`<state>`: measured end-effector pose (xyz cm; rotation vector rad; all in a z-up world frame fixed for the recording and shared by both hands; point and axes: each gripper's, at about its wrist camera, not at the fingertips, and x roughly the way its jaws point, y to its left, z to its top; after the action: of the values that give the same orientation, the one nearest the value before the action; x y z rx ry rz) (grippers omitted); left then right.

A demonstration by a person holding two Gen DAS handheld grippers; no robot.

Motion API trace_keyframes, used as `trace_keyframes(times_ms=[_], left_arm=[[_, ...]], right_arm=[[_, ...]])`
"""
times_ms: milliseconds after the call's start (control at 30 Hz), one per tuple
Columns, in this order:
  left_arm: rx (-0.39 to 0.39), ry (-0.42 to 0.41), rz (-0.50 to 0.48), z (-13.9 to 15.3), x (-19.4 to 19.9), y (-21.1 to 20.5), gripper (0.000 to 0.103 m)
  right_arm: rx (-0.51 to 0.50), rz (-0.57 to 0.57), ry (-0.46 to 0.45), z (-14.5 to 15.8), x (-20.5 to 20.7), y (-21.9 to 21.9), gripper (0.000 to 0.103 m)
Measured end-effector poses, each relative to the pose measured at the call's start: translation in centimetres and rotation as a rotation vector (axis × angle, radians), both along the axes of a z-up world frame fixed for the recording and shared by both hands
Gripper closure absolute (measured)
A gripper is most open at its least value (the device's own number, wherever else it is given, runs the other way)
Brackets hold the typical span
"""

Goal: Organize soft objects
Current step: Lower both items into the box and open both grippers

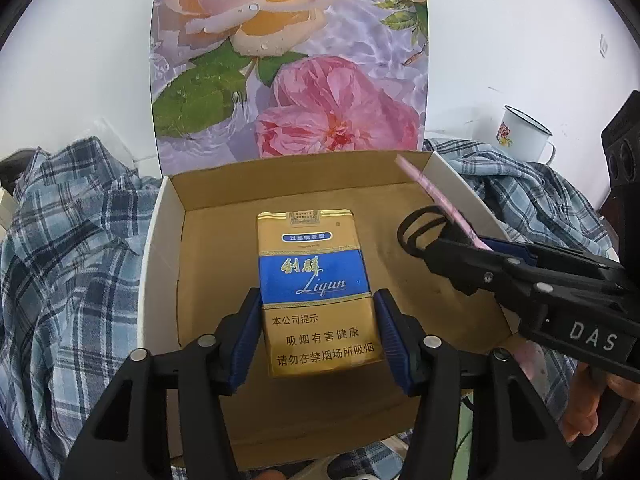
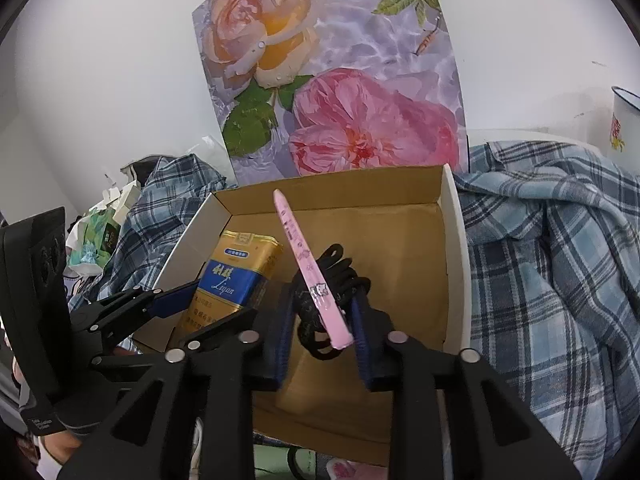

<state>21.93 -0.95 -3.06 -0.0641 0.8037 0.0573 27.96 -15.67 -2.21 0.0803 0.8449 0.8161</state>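
Observation:
My left gripper (image 1: 318, 336) is shut on a gold and blue Liqun cigarette pack (image 1: 316, 288) and holds it over the open cardboard box (image 1: 160, 240). The pack also shows in the right wrist view (image 2: 236, 268), above the box (image 2: 454, 264). My right gripper (image 2: 322, 332) is shut on a pink pen (image 2: 308, 276) together with black hair ties (image 2: 340, 280), over the right part of the box. In the left wrist view the pen (image 1: 432, 196) and the hair ties (image 1: 420, 232) stick out of the right gripper (image 1: 452, 240).
A blue plaid shirt (image 1: 68, 264) lies around the box on both sides (image 2: 552, 248). A floral board (image 1: 288, 56) stands behind the box. A white enamel mug (image 1: 524, 136) sits at the back right. Crumpled packaging (image 2: 96, 240) lies at the left.

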Motion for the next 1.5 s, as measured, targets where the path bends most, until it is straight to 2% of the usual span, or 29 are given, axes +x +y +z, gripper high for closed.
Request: trace_keyframes(times_ms=[33,67,100,133,200,300,367,567,1067,1500], left_arm=[[0.027,-0.003,0.02,0.1,0.0,-0.1,0.028],[0.043,-0.005,0.028,0.2,0.1,-0.1,0.012],[0.057,-0.014,0.035,0.3,0.0,-0.2,0.01],[0.059,-0.036,0.03,0.6,-0.3,-0.2,0.009],[0.057,-0.062,0.018,1.1,-0.6,-0.4,0.0],[0.048,-0.083,0.01,1.5,-0.9,-0.6,0.0],[0.063,-0.084,0.016,1.5,-1.0,-0.6,0.0],[0.048,-0.095,0.032,1.7,-1.0,0.0,0.0],[0.064,-0.123,0.074,2.1,-1.4,0.7,0.0],[0.037,-0.163,0.136,3.3,-2.1,2.6,0.0]], right_arm=[[-0.003,-0.008,0.001,0.1,0.0,-0.1,0.044],[-0.001,-0.015,-0.005,0.2,-0.1,-0.1,0.033],[0.006,-0.019,-0.015,0.4,-0.3,-0.2,0.02],[0.015,-0.02,-0.031,0.8,-0.5,-0.3,0.019],[0.026,-0.011,-0.047,1.4,-0.8,-0.2,0.016],[0.027,-0.001,-0.07,1.8,-1.3,0.0,0.005],[0.019,0.003,-0.083,1.9,-1.5,0.2,0.001],[0.021,0.027,-0.092,1.9,-1.8,0.7,0.001],[0.028,-0.013,-0.118,2.6,-1.3,-0.8,0.0],[0.021,-0.021,-0.125,2.7,-1.2,-1.1,0.0]])
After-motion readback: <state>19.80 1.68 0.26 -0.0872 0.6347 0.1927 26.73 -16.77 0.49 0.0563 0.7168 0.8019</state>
